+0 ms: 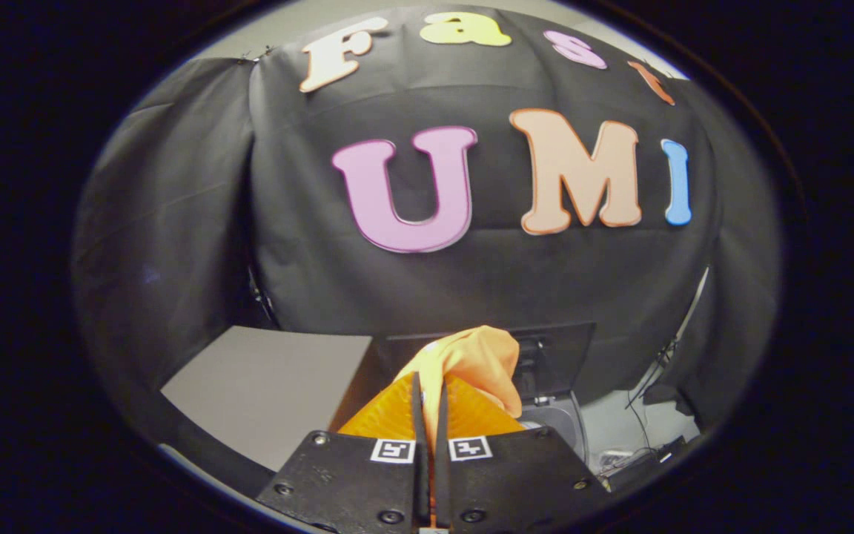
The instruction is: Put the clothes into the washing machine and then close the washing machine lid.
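No words, brand names or numbers can be read on any object. The only signs are two small square black-and-white fiducial marker tags [431,449] fixed on the gripper [431,389] body, side by side just behind its fingers, which pinch an orange cloth [482,363].

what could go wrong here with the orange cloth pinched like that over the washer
1. The gripper is shut on a thin fold of the orange cloth; the bunched rest may slip free before it reaches the washing machine.
2. The raised lid stands just behind the cloth, which may drape over it and miss the opening.
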